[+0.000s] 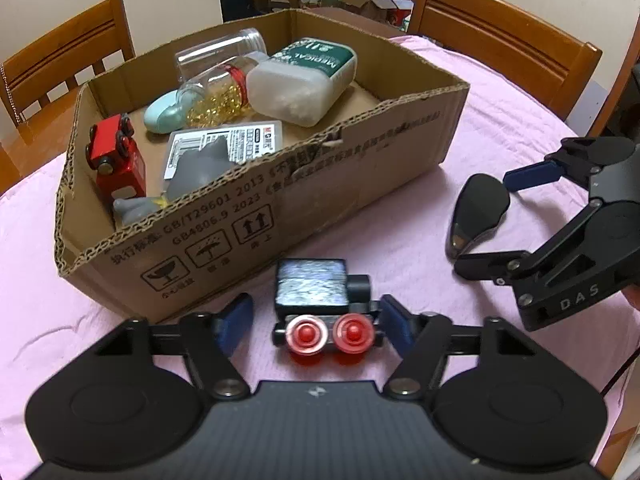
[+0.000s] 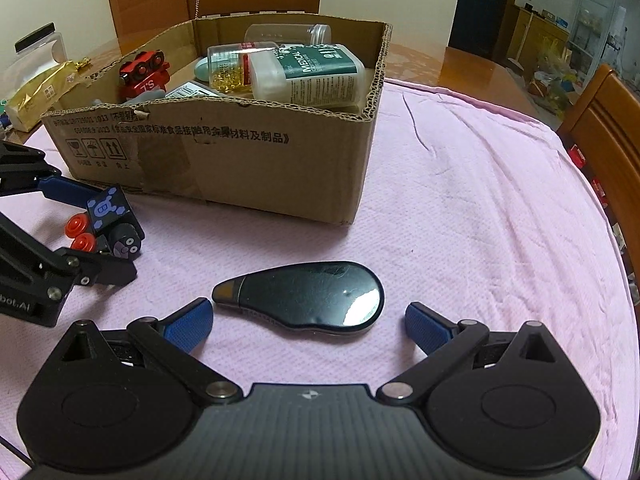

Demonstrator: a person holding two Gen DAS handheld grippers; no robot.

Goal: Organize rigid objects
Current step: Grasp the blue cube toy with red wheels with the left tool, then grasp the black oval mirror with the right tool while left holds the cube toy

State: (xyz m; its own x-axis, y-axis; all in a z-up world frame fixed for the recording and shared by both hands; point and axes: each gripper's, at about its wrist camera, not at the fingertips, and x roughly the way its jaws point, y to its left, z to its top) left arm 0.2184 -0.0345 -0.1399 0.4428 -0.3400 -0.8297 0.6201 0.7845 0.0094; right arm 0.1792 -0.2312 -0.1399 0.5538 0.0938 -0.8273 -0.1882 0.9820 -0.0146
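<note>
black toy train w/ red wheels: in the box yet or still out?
Out. The black toy train lies on its side on the pink cloth in front of the cardboard box, between the left gripper pads.

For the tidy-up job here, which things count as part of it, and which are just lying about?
Part of the job:
- cardboard box, already holding several items
- black toy train, between the left gripper fingers
- black teardrop-shaped device, in front of the open right gripper

Lying about:
- gold foil bag
- wooden chairs
</note>
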